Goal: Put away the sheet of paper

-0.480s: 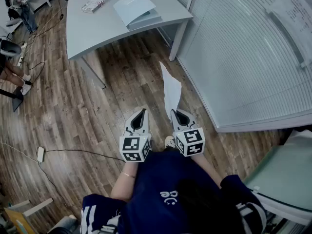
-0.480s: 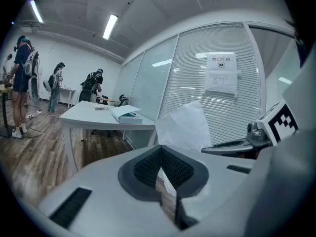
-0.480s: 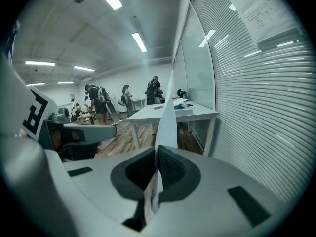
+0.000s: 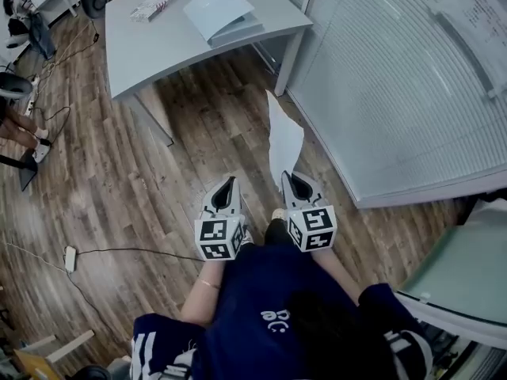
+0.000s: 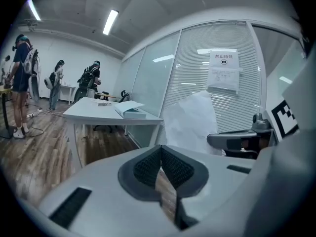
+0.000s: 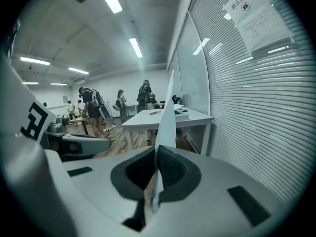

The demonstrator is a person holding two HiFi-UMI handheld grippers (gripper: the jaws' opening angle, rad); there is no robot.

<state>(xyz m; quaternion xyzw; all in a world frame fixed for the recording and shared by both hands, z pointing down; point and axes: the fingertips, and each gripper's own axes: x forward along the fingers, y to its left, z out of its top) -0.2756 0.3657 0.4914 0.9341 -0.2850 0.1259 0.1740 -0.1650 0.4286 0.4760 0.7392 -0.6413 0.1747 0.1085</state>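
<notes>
A wood-plank floor (image 4: 119, 157) runs between a wall of glass panels with pale blinds (image 4: 396, 93) and a light grey surface (image 4: 158, 50) that stands well ahead of the person. Low in the head view the two tools are held side by side and pointed forward and a little down. The right tool (image 4: 288, 180) is clenched on the lower edge of the sheet of paper (image 4: 283, 139). In the right gripper view the white sheet passes between the dark ribbed pads (image 6: 170, 169) and rises edge-on above them. From above it stands upright and slightly curled in the air over the floor, near the foot of the glass wall and well short of the surface. The left tool (image 4: 230, 182) sits just beside the right one, apart from the sheet. Its jaws are pressed together with nothing between them, and only floor shows past their tips in the left gripper view. On the surface lie a pale blue folder (image 4: 222, 14) and a small booklet (image 4: 154, 6). A printed notice (image 5: 224, 72) hangs on the glass. A thin cable (image 4: 135, 248) trails across the floor at the left, and several people (image 6: 91, 110) stand far off in the room.
</notes>
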